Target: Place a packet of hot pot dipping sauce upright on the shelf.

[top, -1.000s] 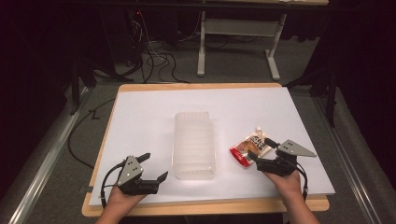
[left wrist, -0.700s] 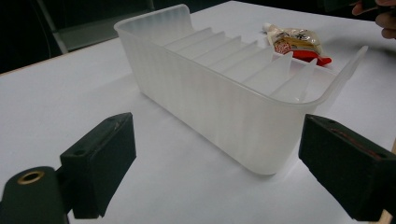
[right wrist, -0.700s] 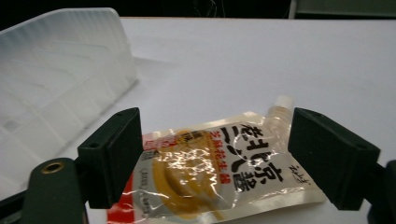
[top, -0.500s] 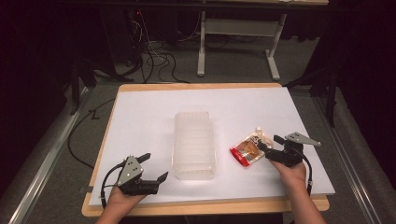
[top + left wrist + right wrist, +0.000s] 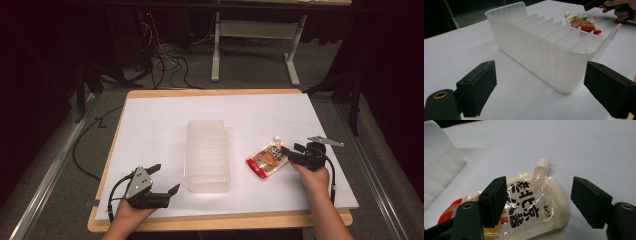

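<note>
Your right gripper [image 5: 286, 151] hovered at the spouted drink pouch [image 5: 266, 159] lying right of centre in the high view, its jaws apart and just closing around the pouch's capped end without pressing it; your left gripper [image 5: 165, 179] rested wide open at lower left, near the ribbed translucent plastic bin [image 5: 207, 155]

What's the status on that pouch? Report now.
Right gripper open, jaws just been closing, straddling the spouted clear-and-red sauce pouch, not yet gripped. Left gripper open, idle by the translucent ribbed plastic bin. Nothing in the way.
</note>
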`<state>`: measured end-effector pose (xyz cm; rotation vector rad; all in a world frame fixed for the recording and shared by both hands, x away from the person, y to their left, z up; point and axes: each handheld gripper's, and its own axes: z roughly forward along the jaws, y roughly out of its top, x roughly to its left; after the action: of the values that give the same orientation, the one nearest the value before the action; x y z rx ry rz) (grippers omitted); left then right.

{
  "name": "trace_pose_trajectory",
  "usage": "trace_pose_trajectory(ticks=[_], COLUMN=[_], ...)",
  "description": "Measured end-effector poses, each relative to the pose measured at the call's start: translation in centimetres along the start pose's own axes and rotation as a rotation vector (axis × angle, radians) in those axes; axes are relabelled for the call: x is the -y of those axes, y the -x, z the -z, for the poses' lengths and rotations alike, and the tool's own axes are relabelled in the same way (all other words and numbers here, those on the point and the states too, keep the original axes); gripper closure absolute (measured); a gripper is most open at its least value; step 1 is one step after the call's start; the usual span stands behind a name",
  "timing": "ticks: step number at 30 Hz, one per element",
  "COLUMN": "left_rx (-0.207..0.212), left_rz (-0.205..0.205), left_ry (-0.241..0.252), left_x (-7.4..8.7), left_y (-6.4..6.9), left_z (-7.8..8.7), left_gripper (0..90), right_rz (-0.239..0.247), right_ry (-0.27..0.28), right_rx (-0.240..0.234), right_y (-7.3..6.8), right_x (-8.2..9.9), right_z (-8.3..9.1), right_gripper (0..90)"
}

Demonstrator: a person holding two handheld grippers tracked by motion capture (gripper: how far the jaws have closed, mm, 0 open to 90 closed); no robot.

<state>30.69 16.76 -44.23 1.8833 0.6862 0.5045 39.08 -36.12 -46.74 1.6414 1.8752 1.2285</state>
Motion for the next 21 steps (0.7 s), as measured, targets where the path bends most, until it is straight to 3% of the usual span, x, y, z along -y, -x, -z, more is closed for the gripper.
trace_pose_trajectory(ticks=[4,14,21], left_rx=[-0.001,0.003,0.006], left_rz=[0.002,-0.004,-0.003], left_ry=[0.005,0.001,-0.002], left_x=[0.01,-0.02,-0.01], left_y=[-0.07,0.02,0.01], left_z=[0.11,0.06,0.05], left_gripper=[11.7,11.7,11.7], right_rz=[-0.009,-0.063,-0.077], right_ry=[-0.055,-0.099,-0.111], right_rx=[0.008,0.016,-0.044], right_y=[0.01,0.94,0.79], right_x=[0.17,0.55,0.66], right_z=[-0.70,-0.69,-0.79], right_gripper=[30.9,32.9,43.0])
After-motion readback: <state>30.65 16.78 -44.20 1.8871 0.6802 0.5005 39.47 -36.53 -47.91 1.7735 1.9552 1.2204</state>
